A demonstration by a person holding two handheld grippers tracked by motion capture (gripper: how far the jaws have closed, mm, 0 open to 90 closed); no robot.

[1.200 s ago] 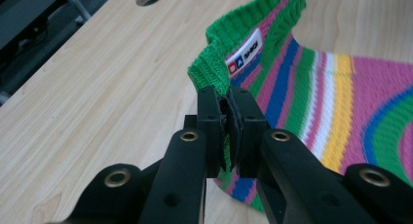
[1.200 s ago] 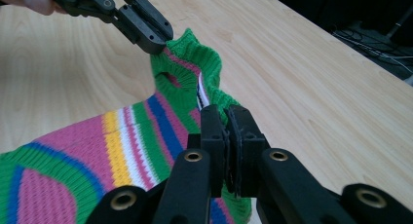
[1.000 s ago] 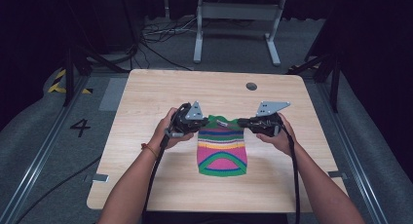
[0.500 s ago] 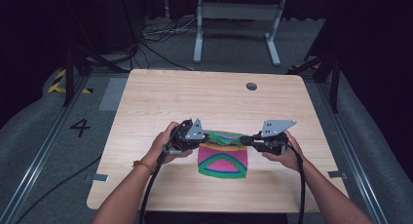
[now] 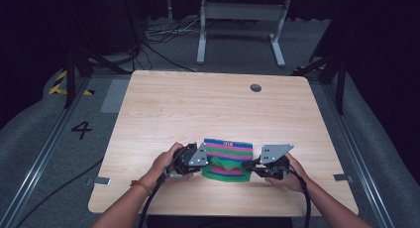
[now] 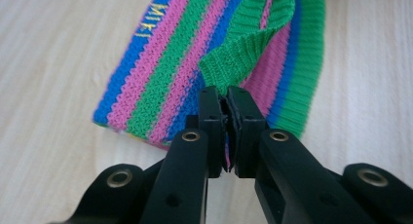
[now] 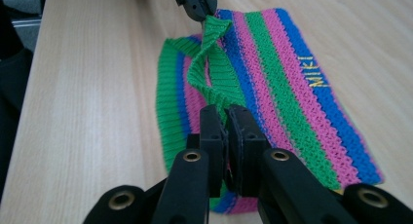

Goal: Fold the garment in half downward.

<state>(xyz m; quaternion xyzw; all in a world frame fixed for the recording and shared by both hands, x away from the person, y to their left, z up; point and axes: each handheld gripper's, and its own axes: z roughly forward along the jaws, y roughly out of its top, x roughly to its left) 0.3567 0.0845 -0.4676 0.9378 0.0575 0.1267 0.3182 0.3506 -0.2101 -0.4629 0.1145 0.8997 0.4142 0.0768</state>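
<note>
A: While both arms are coming in from the near edge, the wooden table (image 5: 163, 104) is carrying one thing, the striped knit cloth (image 5: 229, 149), lying flat near the front edge, centered between the hands.

B: Long axis?

A: Running left to right, stripes along it. Green ribbed hem (image 6: 243, 53) is folding over the top, toward the person.

B: Grippers?

A: Left gripper (image 5: 205, 159) is pinching the hem's left corner, jaws pressed together on the fabric. Right gripper (image 5: 247, 164) is doing the same on the right corner.

B: Which is nearer?

A: Equal, one on each end, cloth lying just beyond the tips. Next move looks like laying the hem down or releasing.

B: Anything blocking?

A: Nothing; the dark round hole (image 5: 255, 87) is sitting well apart at the far side.
</note>
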